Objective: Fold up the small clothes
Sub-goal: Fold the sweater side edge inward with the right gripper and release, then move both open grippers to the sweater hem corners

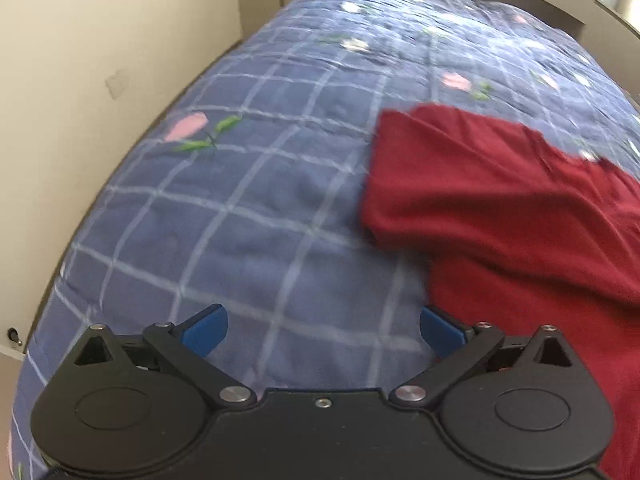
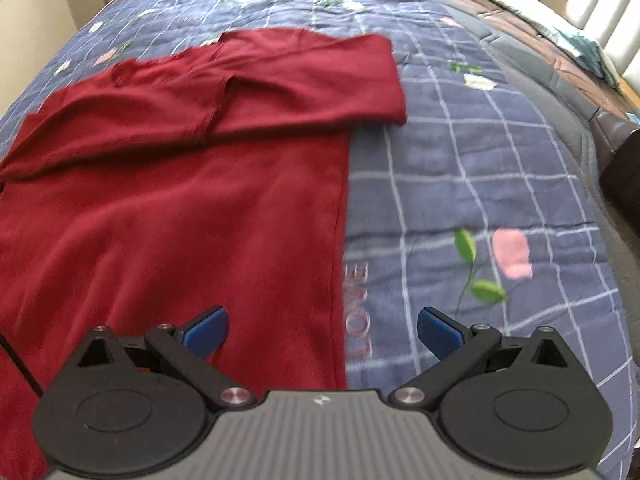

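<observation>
We see a blue checked quilt point(image 2: 460, 184) with pink flowers and green leaves covering the bed, and on it lies the dark red top point(image 2: 180, 200), spread flat. In the right wrist view its body runs lengthwise away from us, from the near edge of the frame toward the far end of the bed, with the sleeves at the far end. One sleeve point(image 2: 320, 80) is laid crosswise over the upper body and sticks out past the right side edge, its cuff resting on the quilt. The right side seam of the top runs almost straight up the middle of that view.

The right gripper point(image 2: 322, 330) hovers over the near part of the top, jaws wide apart and empty; its left blue pad is over red cloth, its right one over the quilt, so the seam passes between them.

From the left wrist view the top point(image 1: 500, 208) lies ahead and to the right, a sleeve end pointing toward the far left. The left gripper point(image 1: 324, 330) is spread apart too, holding nothing, over bare quilt with the cloth just beside its right pad.

The fabric is a plain, finely ribbed knit with soft wrinkles; both views are slightly blurred.
</observation>
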`<action>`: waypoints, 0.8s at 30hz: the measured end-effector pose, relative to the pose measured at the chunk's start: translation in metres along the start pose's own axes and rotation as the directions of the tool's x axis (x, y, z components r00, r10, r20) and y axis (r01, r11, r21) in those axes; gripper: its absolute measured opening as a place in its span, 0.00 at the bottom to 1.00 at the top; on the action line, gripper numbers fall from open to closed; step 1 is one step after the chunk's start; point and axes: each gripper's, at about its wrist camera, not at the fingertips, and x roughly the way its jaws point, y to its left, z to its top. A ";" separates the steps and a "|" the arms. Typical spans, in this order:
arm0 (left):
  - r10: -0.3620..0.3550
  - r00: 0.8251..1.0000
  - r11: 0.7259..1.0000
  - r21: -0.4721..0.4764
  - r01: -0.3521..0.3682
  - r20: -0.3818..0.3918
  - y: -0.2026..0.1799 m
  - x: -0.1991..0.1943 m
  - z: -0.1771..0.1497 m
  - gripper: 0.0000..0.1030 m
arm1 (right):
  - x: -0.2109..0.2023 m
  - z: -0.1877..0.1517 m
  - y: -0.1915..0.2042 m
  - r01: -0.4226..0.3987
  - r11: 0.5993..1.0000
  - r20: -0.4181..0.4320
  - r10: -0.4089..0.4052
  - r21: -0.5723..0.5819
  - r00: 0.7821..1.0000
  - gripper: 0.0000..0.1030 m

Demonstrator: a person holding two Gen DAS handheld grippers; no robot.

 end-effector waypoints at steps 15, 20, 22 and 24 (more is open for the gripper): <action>0.052 0.995 0.992 0.120 -0.041 -0.091 -0.053 -0.047 -0.112 0.99 | -0.030 -0.066 -0.039 -0.049 0.991 0.033 0.053 -0.124 0.998 1.00; 0.094 0.990 0.988 0.136 -0.078 -0.109 -0.055 -0.067 -0.146 0.99 | -0.047 -0.094 -0.065 -0.020 0.982 0.027 0.026 -0.187 0.999 1.00; 0.106 0.987 0.987 0.131 -0.090 -0.117 -0.053 -0.074 -0.158 0.99 | -0.054 -0.100 -0.072 -0.007 0.981 0.042 0.015 -0.193 0.999 1.00; 0.129 0.983 0.986 0.124 -0.114 -0.127 -0.051 -0.081 -0.170 0.99 | -0.057 -0.104 -0.075 0.050 0.974 0.044 -0.041 -0.219 0.998 1.00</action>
